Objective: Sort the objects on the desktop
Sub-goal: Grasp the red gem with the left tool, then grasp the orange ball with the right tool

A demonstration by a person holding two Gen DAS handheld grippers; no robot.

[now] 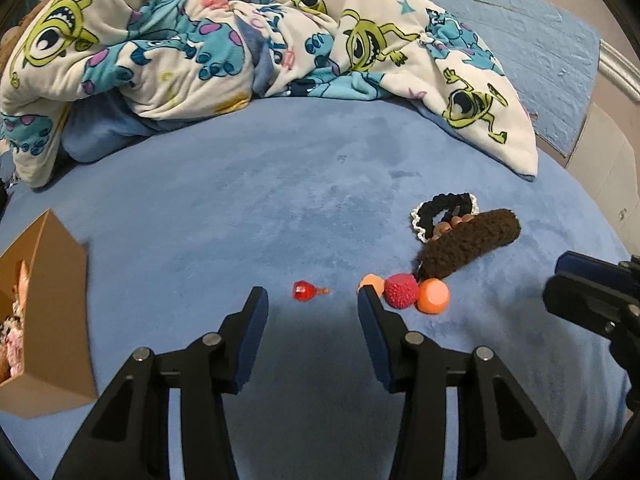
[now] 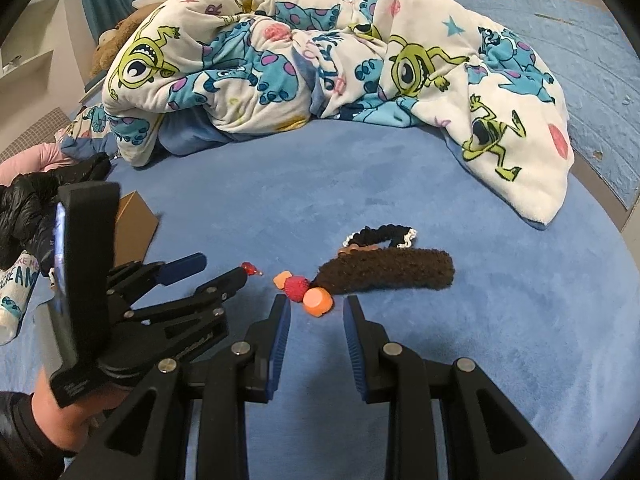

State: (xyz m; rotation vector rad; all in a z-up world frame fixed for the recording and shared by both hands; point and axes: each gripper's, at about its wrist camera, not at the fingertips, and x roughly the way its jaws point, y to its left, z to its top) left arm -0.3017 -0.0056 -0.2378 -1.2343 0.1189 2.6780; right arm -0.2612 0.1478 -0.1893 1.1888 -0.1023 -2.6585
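A small clear red trinket lies on the blue bed cover just ahead of my left gripper, in line with the gap between its open, empty jaws. To its right sit a small orange piece, a bumpy red berry-shaped piece and an orange cap. Behind them lie a brown fuzzy roll and a black scrunchie with white trim. My right gripper is open just short of the orange cap, touching nothing. The left gripper reaches in from the left beside the red trinket.
A brown cardboard box with soft items inside stands at the left. A crumpled cartoon-monster blanket fills the back of the bed. A hand in a black glove holds the left gripper. The bed edge curves off to the right.
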